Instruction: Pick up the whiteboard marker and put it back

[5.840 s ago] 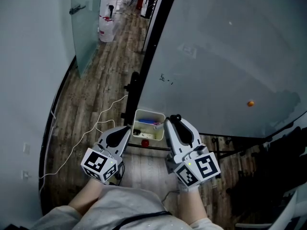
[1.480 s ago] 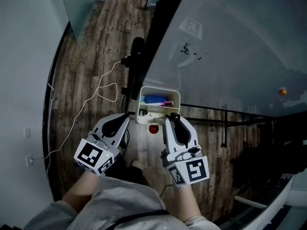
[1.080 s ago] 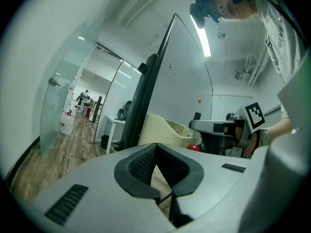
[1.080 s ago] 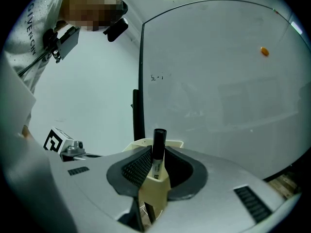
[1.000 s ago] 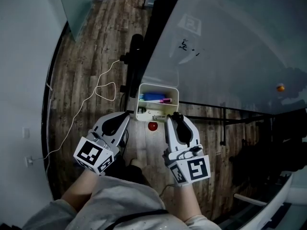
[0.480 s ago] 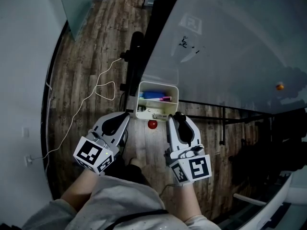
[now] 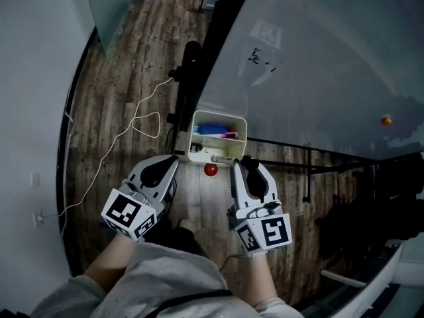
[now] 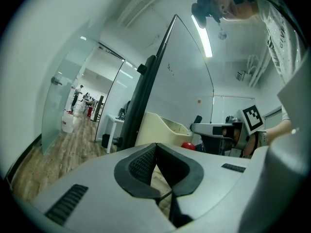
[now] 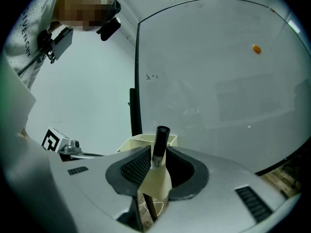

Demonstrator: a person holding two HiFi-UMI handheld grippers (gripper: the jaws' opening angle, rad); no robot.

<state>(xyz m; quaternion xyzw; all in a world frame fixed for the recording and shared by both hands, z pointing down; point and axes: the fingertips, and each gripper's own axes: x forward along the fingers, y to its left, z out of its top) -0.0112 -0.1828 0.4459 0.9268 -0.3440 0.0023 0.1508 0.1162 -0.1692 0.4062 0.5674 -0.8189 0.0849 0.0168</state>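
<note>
My right gripper (image 9: 156, 165) has the whiteboard marker (image 9: 158, 149) standing between its pads, white barrel and black cap pointing up. Its jaws are opening, and the barrel still fills the gap and touches both pads. In the head view this gripper (image 7: 244, 161) sits just short of the cream tray (image 7: 218, 116) fixed at the foot of the whiteboard (image 7: 318, 58). The tray holds blue and pink items. My left gripper (image 7: 173, 159) hovers at the tray's near left corner, shut with nothing in it (image 8: 155, 149).
A red ball (image 7: 211, 169) sits just below the tray, between the two grippers. The whiteboard's black post (image 7: 189, 78) rises left of the tray. A white cable (image 7: 142, 121) loops over the wood floor. An orange magnet (image 7: 385, 120) sticks to the board.
The right gripper has drifted slightly back from the tray, so more of the red ball shows. The left gripper has stayed put.
</note>
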